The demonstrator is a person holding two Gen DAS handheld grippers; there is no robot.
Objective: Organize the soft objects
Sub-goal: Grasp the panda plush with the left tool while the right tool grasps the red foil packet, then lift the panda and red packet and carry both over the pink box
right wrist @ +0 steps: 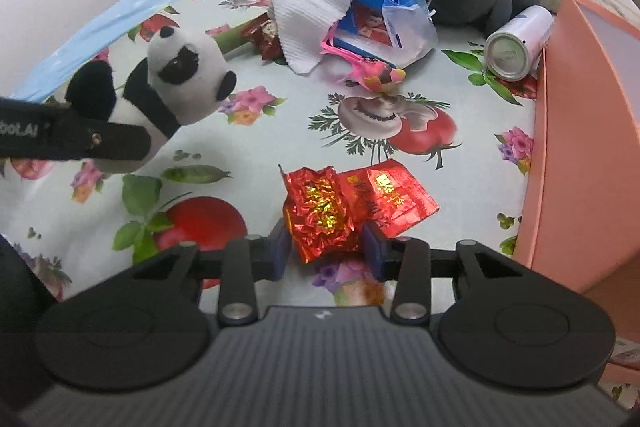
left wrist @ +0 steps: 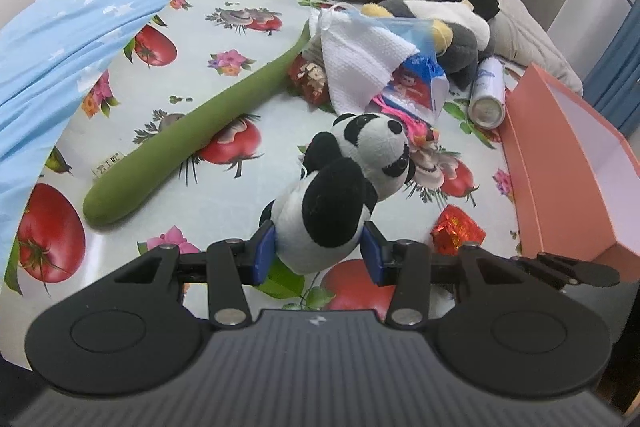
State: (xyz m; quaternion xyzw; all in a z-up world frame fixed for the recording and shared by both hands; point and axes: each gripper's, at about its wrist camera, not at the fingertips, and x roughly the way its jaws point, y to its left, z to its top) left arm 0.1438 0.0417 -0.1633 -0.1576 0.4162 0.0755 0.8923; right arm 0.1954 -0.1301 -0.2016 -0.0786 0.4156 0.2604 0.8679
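Note:
My left gripper [left wrist: 318, 251] is shut on a small panda plush [left wrist: 340, 187], holding its body between the blue pads above the patterned cloth. The panda also shows in the right wrist view [right wrist: 176, 83], held by the left gripper's black finger. My right gripper [right wrist: 326, 247] has its pads on either side of a crinkled red foil packet [right wrist: 320, 215] that lies on the cloth. A long green plush [left wrist: 192, 131] lies to the left. A grey and white plush [left wrist: 448, 27] lies at the back by the pile.
A pink open box [left wrist: 568, 163] stands at the right, also in the right wrist view [right wrist: 588, 131]. A white spray can [right wrist: 520, 43] lies beside it. A white cloth [right wrist: 316, 7], a blue packet [right wrist: 376, 19], a face mask and pink straps form a pile. Bedding lies behind.

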